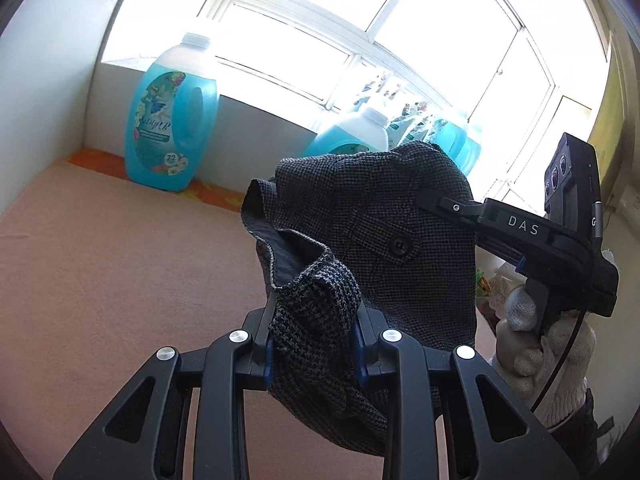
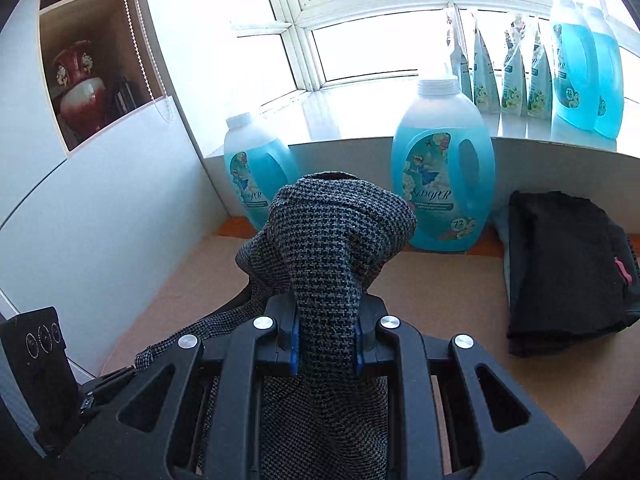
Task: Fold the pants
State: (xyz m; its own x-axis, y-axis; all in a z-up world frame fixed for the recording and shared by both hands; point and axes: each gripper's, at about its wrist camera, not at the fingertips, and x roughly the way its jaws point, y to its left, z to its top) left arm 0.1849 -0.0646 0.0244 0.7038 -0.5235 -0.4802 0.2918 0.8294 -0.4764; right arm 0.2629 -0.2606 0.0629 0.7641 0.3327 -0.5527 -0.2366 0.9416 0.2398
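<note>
Pants [image 1: 360,240] hang off the table [image 1: 100,272], bunched between both grippers: the left gripper [image 1: 316,352] is clamped on a wad of checked cloth, and the right gripper [image 2: 326,344] likewise pinches a fold rising just ahead of its jaws. Their long axis appears to drop below the jaws. Neither hand is nearer; both hold. Only the left view shows the button flap; only the right shows a dark folded pile [image 2: 568,272] beside its jaws.

Ahead of my grippers I see a bright window [image 2: 360,52], white wall [image 2: 120,208], a shelf [image 2: 92,80] upper left, and beige tabletop [image 1: 100,260] below.
</note>
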